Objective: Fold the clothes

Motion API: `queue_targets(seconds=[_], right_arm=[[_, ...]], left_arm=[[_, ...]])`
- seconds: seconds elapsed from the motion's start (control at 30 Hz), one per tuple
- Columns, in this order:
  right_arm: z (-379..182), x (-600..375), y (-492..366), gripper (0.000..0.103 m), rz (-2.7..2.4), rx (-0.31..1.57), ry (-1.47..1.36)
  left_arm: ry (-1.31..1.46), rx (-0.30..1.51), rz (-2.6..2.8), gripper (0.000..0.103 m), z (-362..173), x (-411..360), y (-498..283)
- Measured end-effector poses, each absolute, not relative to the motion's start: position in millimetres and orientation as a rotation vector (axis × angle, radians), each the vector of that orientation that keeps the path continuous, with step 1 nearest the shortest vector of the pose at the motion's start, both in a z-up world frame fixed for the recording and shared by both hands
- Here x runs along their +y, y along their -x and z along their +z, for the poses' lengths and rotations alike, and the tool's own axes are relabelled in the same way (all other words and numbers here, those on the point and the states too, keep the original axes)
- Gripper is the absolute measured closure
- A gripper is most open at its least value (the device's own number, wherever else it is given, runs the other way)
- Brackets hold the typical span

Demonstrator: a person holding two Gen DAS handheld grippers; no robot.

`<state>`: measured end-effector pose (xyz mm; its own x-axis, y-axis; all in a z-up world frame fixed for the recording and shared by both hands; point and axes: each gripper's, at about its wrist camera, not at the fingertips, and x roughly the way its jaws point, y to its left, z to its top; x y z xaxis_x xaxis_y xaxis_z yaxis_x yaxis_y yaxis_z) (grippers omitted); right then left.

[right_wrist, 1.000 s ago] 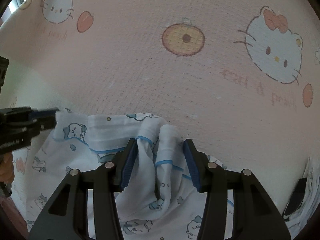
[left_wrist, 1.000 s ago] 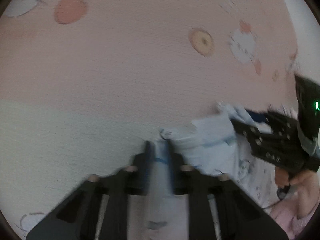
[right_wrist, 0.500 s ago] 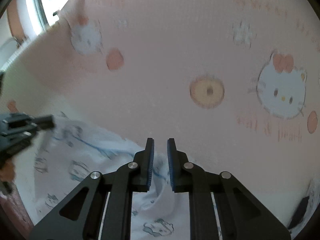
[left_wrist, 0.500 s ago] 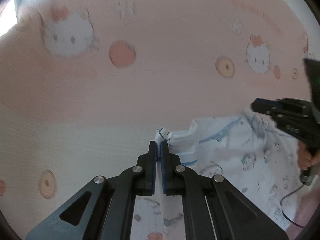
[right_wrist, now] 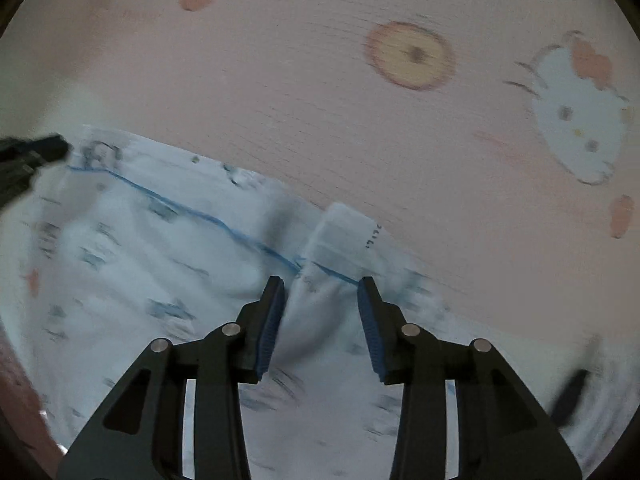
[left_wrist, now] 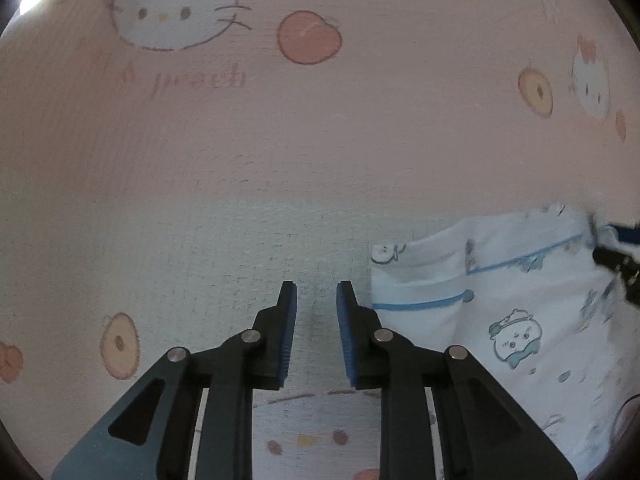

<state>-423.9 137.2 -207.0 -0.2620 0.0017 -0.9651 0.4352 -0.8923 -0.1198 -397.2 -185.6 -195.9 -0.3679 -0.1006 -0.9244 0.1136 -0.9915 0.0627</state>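
Two hand-held grippers, both with jaws apart. Left hand-held gripper [left_wrist: 316, 308] holds nothing; white printed garment [left_wrist: 500, 320] lies just to its right on the cartoon-print sheet [left_wrist: 320, 140]. Right hand-held gripper [right_wrist: 320, 304] straddles a raised pleat. Judgement: close only with the blue-piped hem [right_wrist: 192, 210] squarely between the pads. Garment's shape blurred and cut off; fold stage unclear.

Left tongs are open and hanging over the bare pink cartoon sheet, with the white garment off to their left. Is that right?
Not quite. The left wrist view shows the left tongs open over the bare sheet, but the white garment lies off to their right, not their left.
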Motion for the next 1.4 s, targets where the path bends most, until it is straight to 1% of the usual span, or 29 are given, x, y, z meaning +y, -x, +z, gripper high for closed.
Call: queue_targets(seconds=[0.03, 0.13, 0.23, 0.3, 0.33, 0.4, 0.47, 0.5, 0.53, 0.57, 0.6, 0.63, 0.67, 0.73, 0.83, 0.93, 1.03, 1.07, 1.23, 1.33, 1.37, 1.4], right_arm=[[-204, 140, 423, 0.064, -2.257, 0.545, -1.693], [-189, 141, 421, 0.064, -2.336, 0.469, -1.570], [-177, 129, 422, 0.063, -2.321, 0.259, -1.420], [-191, 121, 429, 0.059, -2.253, 0.141, -1.470], [-203, 119, 432, 0.059, -2.223, 0.113, -1.530], [-221, 123, 434, 0.059, -2.208, 0.090, -1.592], [-224, 124, 435, 0.059, -2.210, 0.113, -1.615], [-222, 127, 435, 0.061, -2.228, 0.109, -1.611], [-221, 132, 435, 0.068, -2.251, 0.077, -1.601], [-221, 137, 437, 0.085, -2.248, 0.034, -1.601], [-222, 141, 438, 0.091, -2.230, -0.010, -1.605], [-222, 144, 439, 0.094, -2.218, -0.033, -1.601], [-222, 146, 438, 0.096, -2.210, -0.042, -1.590], [-218, 147, 436, 0.097, -2.200, -0.045, -1.561], [-193, 150, 429, 0.097, -2.206, -0.075, -1.490], [-166, 155, 420, 0.097, -2.219, -0.090, -1.363], [-154, 159, 419, 0.097, -2.237, -0.053, -1.312], [-154, 159, 420, 0.097, -2.242, -0.043, -1.321], [-171, 160, 429, 0.097, -2.264, -0.009, -1.458], [-182, 163, 432, 0.097, -2.276, 0.007, -1.530], [-183, 162, 434, 0.097, -2.273, 0.002, -1.533], [-185, 161, 436, 0.097, -2.270, -0.003, -1.536]], left_arm=[[-1.684, 0.047, -2.505, 0.078, -194, -188, 398], [-1.683, 0.133, -2.523, 0.076, -193, -191, 402], [-1.685, 0.165, -2.503, 0.075, -195, -197, 400], [-1.700, 0.180, -2.477, 0.074, -198, -201, 398], [-1.714, 0.190, -2.463, 0.074, -200, -202, 397], [-1.742, 0.206, -2.450, 0.074, -209, -203, 401], [-1.757, 0.205, -2.455, 0.074, -210, -200, 402], [-1.759, 0.201, -2.461, 0.074, -210, -199, 402], [-1.757, 0.195, -2.470, 0.074, -209, -196, 402], [-1.757, 0.189, -2.475, 0.074, -210, -195, 403], [-1.758, 0.187, -2.477, 0.074, -210, -194, 403], [-1.758, 0.192, -2.475, 0.074, -210, -193, 400], [-1.760, 0.202, -2.470, 0.074, -212, -195, 401], [-1.754, 0.237, -2.452, 0.074, -214, -201, 403], [-1.716, 0.286, -2.442, 0.074, -212, -214, 405], [-1.695, 0.374, -2.473, 0.074, -208, -224, 404], [-1.764, 0.468, -2.512, 0.074, -214, -222, 401], [-1.782, 0.479, -2.515, 0.074, -217, -219, 402], [-1.801, 0.413, -2.535, 0.074, -226, -204, 406], [-1.806, 0.507, -2.571, 0.074, -226, -201, 406], [-1.810, 0.544, -2.582, 0.071, -227, -200, 406], [-1.816, 0.567, -2.591, 0.060, -227, -199, 406]])
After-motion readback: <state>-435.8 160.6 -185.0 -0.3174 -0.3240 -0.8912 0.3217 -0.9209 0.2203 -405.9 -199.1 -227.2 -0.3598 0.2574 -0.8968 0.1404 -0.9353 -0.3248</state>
